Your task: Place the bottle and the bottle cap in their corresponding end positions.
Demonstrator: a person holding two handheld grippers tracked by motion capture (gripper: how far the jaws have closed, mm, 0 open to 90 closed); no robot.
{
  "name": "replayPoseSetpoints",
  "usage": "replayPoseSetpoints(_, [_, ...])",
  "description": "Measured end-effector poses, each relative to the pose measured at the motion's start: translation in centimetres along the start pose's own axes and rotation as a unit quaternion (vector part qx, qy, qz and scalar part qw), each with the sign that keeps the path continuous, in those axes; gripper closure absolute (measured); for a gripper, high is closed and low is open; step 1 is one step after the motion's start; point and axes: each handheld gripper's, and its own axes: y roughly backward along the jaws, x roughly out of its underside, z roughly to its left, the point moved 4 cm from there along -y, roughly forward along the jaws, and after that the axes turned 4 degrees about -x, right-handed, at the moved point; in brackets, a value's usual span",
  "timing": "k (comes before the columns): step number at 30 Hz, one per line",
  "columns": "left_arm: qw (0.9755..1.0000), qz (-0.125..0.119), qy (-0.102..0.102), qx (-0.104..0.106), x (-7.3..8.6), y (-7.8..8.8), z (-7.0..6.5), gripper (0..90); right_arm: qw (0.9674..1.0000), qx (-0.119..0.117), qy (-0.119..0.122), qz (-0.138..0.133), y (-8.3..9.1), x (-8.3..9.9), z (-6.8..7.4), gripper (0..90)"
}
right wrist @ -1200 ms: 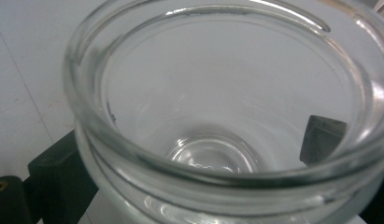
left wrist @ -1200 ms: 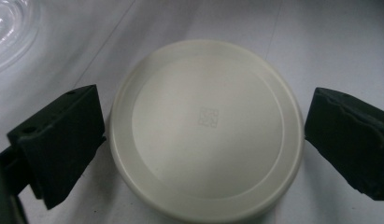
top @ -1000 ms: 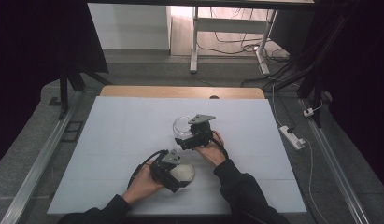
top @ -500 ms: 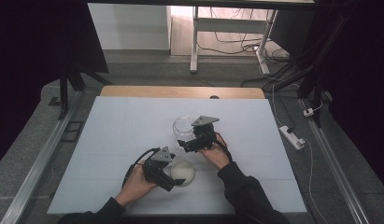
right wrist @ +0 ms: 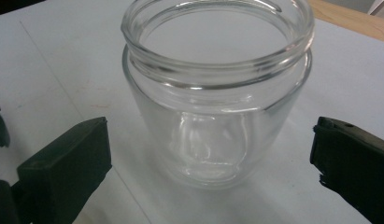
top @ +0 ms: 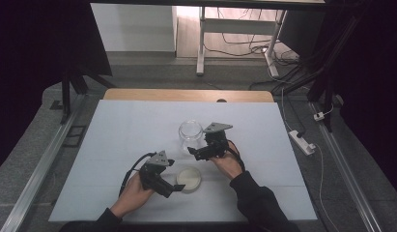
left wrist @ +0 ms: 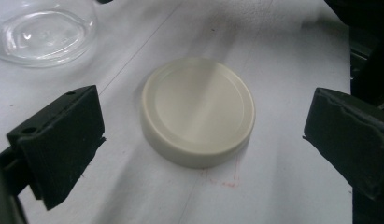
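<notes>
1. Lid (left wrist: 197, 116), cream, lies flat at centre frame on the white table (top: 114, 145).
2. Left gripper (left wrist: 203, 140): jaws wide apart, flanking the lid, touching nothing.
3. Right gripper (right wrist: 210, 158): jaws wide, either side of the upright glass jar (right wrist: 217, 88), no contact.

The jar (right wrist: 217, 93) is clear glass, round-bellied with a thick threaded neck. It stands upright and open-mouthed on the white tabletop (top: 114, 140), and it is empty. In the high view the jar (top: 191, 133) sits near the middle of the tabletop. The lid (left wrist: 198, 116) is a cream-coloured disc with a shallow raised rim, lying flat, top face up. The lid (top: 189, 177) lies nearer the person than the jar, apart from it.
</notes>
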Motion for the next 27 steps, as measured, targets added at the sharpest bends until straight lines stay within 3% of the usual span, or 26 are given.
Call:
replayPoseSetpoints(13, [0.9996,-0.024,0.018,-0.002,0.7,2.0,0.6,0.0,0.9999,-0.004,-0.001,-0.009,2.8,0.5,0.9,0.0])
replayPoseSetpoints(27, [0.9975,-0.051,0.041,-0.024,2.1,5.0,1.0,0.0,0.9994,-0.02,0.001,-0.027,6.1,1.4,2.3,0.0])
